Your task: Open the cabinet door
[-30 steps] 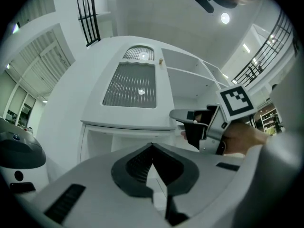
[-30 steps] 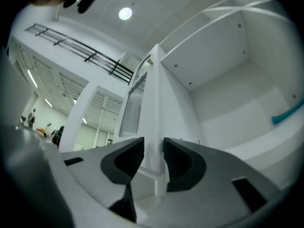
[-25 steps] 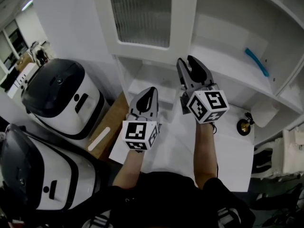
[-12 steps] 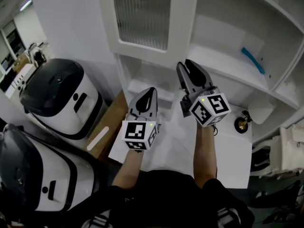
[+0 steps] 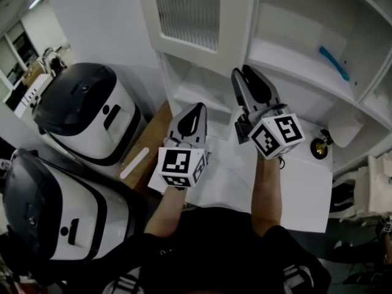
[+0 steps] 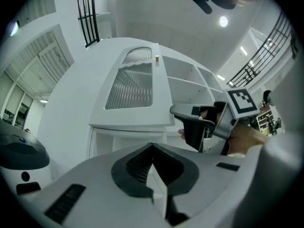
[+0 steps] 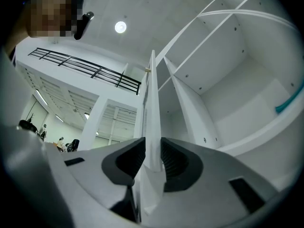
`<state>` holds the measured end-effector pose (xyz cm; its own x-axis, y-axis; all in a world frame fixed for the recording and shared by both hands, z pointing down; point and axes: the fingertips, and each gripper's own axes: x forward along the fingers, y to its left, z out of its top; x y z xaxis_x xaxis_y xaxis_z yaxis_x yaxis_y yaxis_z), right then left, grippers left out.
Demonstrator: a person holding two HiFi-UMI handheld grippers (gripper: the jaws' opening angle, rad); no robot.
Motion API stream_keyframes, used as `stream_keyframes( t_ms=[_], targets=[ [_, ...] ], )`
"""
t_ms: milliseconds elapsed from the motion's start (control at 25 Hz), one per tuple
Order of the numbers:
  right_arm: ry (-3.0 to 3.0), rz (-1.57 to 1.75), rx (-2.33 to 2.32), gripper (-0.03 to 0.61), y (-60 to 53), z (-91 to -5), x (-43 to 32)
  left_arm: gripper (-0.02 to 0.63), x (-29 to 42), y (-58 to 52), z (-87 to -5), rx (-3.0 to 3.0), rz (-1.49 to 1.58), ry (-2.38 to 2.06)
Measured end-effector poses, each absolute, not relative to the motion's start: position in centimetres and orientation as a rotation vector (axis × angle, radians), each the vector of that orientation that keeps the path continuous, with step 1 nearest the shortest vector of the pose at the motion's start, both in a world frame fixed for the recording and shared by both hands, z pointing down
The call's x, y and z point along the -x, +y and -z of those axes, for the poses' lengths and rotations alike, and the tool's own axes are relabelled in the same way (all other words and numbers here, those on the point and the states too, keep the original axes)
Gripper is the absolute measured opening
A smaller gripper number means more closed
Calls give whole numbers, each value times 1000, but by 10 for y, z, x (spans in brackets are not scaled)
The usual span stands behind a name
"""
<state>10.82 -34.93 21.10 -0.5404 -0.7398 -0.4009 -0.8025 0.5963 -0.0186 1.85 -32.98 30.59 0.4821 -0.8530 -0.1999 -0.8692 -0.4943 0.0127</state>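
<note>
The white cabinet door (image 5: 236, 29) with a ribbed glass pane hangs ajar above the shelves. In the left gripper view the door (image 6: 137, 87) faces me. My right gripper (image 5: 244, 72) is at its lower free corner. In the right gripper view the door's edge (image 7: 152, 103) stands edge-on between the jaws of that gripper (image 7: 153, 141), which are closing, and both pads touch its faces. My left gripper (image 5: 196, 108) is held lower and to the left of the door, its jaws shut on nothing (image 6: 152, 146).
Two white and black domed machines (image 5: 82, 112) (image 5: 55, 207) stand at the left. A brown board (image 5: 153, 139) carries a white stick (image 5: 135, 163). Open shelves hold a blue item (image 5: 334, 63). A brass object (image 5: 320, 147) sits on the white top (image 5: 294, 188).
Both grippers have shifted a little across the view, and the right one has stayed at the door's lower corner. The right jaws have narrowed onto the door's edge.
</note>
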Motion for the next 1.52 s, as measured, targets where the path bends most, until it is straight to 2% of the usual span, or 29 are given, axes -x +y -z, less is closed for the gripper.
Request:
stream_keyframes(
  t_ms=[880,1520],
  targets=[
    [2521,-118,989,83,-301,-211,-66,11,-12,-310,-322,2670,-232,1569],
    [2614,-90,769,83,-267,-215,-6,11,46,-309,-322,2653,-300,1663]
  ],
)
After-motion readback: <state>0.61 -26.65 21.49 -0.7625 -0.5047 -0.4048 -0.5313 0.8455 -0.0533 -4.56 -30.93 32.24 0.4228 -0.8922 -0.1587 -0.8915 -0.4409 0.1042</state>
